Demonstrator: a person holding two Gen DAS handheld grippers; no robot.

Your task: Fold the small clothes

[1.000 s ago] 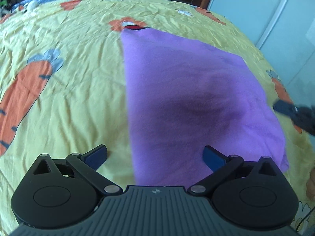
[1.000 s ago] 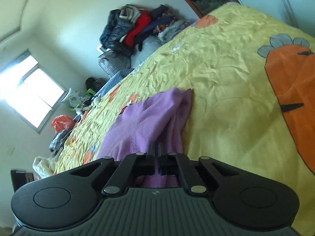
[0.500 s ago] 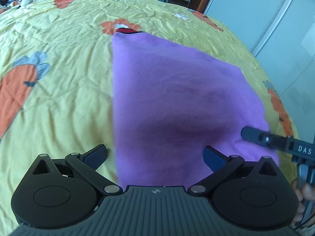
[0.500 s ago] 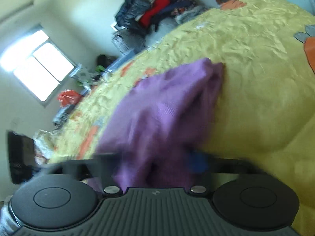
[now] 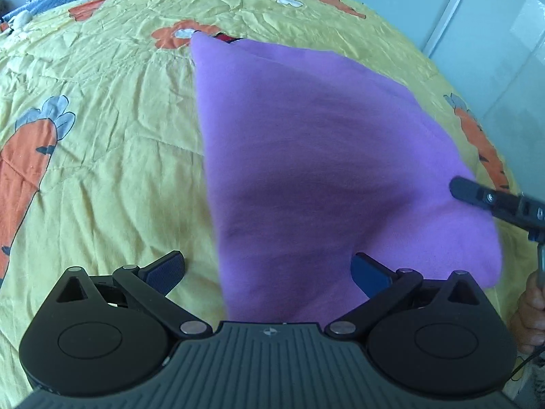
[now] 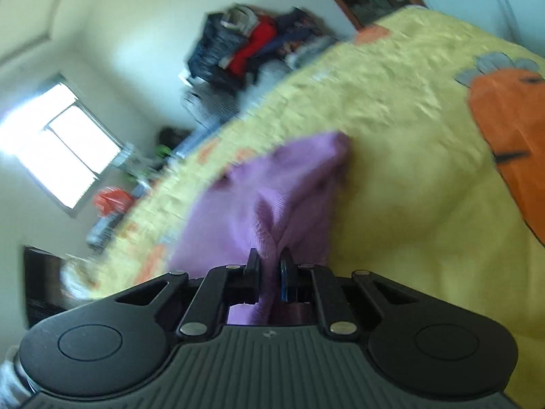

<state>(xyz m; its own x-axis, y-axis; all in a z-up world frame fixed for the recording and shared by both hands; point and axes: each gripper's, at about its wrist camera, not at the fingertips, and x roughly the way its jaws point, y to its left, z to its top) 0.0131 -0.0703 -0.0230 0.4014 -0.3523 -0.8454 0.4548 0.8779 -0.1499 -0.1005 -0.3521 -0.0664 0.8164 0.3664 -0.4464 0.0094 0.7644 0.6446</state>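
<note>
A: The purple garment (image 5: 316,170) is seen flat on the bedspread (image 5: 102,136), long axis running away from the wide-open left gripper (image 5: 269,269).

B: Its near right corner has just been closed on by the right gripper (image 6: 270,266), cloth pinched between the pads.

A bed with a crumpled yellow carrot-print cover (image 5: 102,156) carries one purple garment (image 5: 306,170) spread across it.

garment (image 5: 323,170) on bedspread (image 5: 102,136)
</note>
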